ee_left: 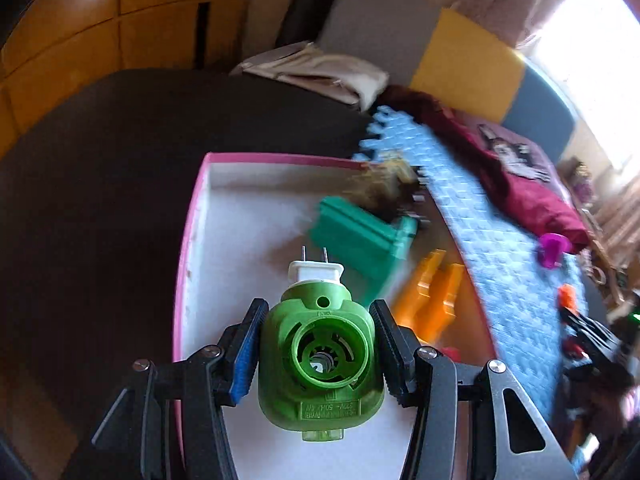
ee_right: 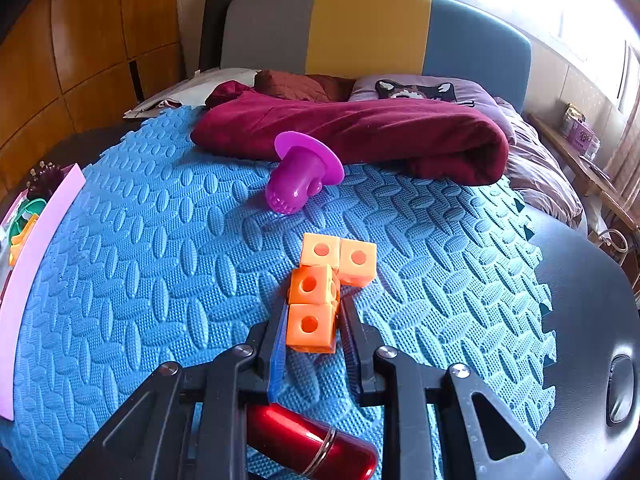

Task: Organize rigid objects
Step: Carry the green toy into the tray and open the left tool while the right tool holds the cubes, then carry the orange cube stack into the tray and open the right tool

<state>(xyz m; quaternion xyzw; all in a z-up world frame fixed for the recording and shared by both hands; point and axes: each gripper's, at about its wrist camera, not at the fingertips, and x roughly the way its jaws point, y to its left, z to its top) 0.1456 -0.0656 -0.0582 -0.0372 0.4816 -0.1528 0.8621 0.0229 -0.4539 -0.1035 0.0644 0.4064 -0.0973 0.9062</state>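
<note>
In the left wrist view my left gripper (ee_left: 318, 344) is shut on a green plug-in device (ee_left: 320, 360) with a white two-pin plug, held above the pink-rimmed white box (ee_left: 192, 240). Inside the box lie a teal plastic piece (ee_left: 360, 240), an orange piece (ee_left: 432, 300) and a brownish blurred item (ee_left: 384, 188). In the right wrist view my right gripper (ee_right: 314, 320) is closed around the near end of an orange block assembly (ee_right: 320, 292) that rests on the blue foam mat (ee_right: 160, 280). A purple plastic funnel-like toy (ee_right: 300, 176) lies farther back.
A red metallic cylinder (ee_right: 312, 440) lies under my right gripper. A maroon blanket (ee_right: 360, 132) and pillows lie behind the mat. The box edge (ee_right: 36, 240) shows at the mat's left. A dark surface (ee_left: 100, 200) lies left of the box.
</note>
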